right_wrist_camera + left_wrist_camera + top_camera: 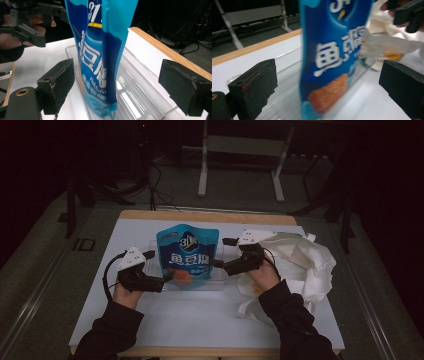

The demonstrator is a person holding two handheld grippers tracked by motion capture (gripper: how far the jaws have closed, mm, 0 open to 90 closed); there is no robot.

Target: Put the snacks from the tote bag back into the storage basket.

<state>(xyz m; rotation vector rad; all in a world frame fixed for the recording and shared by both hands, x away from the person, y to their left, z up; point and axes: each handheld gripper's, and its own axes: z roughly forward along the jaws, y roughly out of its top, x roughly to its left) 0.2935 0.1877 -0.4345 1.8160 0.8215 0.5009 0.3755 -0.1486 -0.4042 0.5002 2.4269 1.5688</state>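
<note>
Standing upright in the clear tray (220,282), the blue pouch (188,254) sits between left tool (167,278) and right tool (218,265), both spread apart, gripping nothing.

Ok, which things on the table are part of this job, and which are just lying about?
In the job:
blue snack pouch, standing in the clear tray
left gripper and right gripper, both open beside it

Lying about:
white cloth bag
metal stand behind the table

Blue pouch (188,254) with white lettering; clear tray (218,281); white cloth (305,262).
</note>
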